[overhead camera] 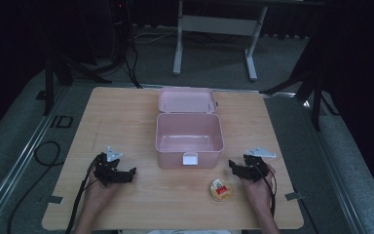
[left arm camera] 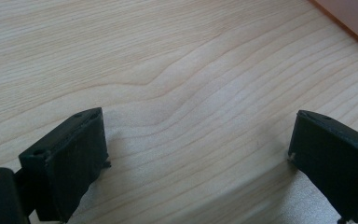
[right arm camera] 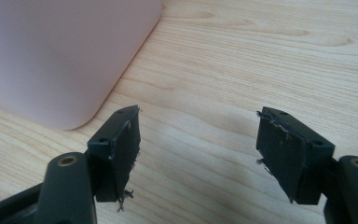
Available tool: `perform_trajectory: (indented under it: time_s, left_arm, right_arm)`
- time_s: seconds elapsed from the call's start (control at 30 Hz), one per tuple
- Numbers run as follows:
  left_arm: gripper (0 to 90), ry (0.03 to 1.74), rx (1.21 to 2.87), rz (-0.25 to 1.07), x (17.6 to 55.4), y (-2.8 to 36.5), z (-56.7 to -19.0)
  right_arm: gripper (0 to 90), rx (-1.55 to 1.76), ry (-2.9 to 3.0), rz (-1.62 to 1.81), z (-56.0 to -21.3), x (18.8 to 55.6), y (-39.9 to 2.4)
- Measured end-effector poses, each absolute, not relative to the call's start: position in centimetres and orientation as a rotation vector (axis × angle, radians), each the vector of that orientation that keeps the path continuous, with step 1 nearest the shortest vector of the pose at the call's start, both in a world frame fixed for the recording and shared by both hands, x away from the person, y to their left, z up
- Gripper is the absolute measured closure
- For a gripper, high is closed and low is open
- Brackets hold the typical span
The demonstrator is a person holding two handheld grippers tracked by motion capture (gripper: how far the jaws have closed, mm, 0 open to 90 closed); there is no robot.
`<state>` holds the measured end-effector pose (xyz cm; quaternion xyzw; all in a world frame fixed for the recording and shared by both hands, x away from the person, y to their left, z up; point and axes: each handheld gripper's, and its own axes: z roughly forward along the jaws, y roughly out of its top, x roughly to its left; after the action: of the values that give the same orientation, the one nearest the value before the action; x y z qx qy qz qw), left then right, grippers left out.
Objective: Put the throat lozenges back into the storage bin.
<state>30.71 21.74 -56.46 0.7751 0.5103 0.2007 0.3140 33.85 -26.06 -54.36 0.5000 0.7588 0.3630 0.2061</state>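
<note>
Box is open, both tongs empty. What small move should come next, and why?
Probably swing the right tongs toward the person, over the round snack packet and lower onto it: their jaws stand apart with nothing between, the packet lies just beside them, and the pink box sits open and empty.

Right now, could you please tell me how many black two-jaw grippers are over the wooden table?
2. The left black two-jaw gripper is near the table's front left, left of the open pink plastic box. The right black two-jaw gripper is at the front right, beside the small round tin.
</note>
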Motion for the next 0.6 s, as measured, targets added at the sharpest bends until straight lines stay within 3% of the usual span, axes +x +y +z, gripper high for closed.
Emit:
perform_trajectory:
  time_s: [0.6]
  left_arm:
    - [4.6, 1.345, 2.042, 0.53, 30.7, 21.7, -56.5]
  right_arm:
    - [29.1, 1.27, 2.179, 0.884, -52.2, 33.4, -26.5]
